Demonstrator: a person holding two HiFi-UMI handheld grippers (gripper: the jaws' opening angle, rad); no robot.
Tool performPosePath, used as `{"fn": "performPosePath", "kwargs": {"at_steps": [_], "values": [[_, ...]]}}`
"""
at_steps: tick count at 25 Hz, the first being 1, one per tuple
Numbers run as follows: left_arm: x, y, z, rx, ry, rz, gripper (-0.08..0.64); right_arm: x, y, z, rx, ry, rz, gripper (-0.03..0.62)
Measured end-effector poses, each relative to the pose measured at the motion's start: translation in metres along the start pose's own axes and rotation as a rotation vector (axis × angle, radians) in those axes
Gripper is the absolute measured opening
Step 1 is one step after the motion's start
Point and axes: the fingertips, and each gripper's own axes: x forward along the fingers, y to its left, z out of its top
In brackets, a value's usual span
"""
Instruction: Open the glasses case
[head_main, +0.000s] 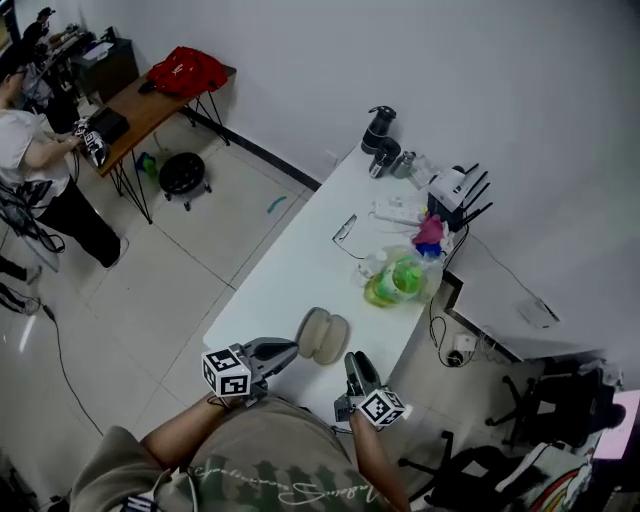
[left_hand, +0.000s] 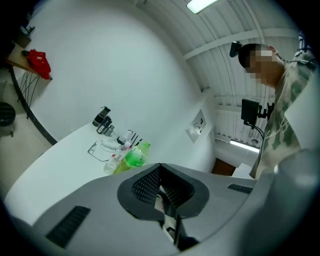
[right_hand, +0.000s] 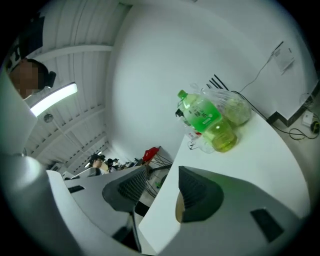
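- Where the white table (head_main: 290, 270) ends nearest the person, the beige glasses case (head_main: 323, 335) lies flat, showing two rounded lobes side by side.
- Left gripper (head_main: 291, 349): at 8 o'clock of the case, just beside it; jaws together, nothing between them.
- Right gripper (head_main: 355, 362): at 4 o'clock of the case; jaws apart, pads pressing on nothing.
- Clutter at 1 o'clock of the case: green bottle (head_main: 402, 277), pink object (head_main: 429, 232), antenna router (head_main: 452, 190).
- Spectacles (head_main: 345, 229): at 12 o'clock, well apart from the case.
- Beyond the table, at 10 o'clock: black stool (head_main: 182, 172), brown desk (head_main: 150, 105) bearing a red bag (head_main: 186, 70).
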Motion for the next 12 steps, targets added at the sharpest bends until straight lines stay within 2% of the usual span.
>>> {"fn": "performPosePath", "kwargs": {"at_steps": [4,6,7,12], "values": [[0.012,-0.006,0.0,0.025,0.036,-0.074,0.008,0.002,0.045,0.006,-0.129,0.014,0.083,0.2],[0.011,-0.006,0.001,0.037,0.057,-0.104,0.008,0.004,0.063,0.006,-0.202,0.0,0.092,0.055],[0.01,-0.006,0.002,0.039,0.066,-0.118,0.008,0.006,0.071,0.005,-0.229,-0.004,0.094,0.009],[-0.001,-0.001,-0.004,0.039,0.113,-0.161,0.008,0.005,0.103,-0.012,-0.33,0.023,0.087,0.009]]}}
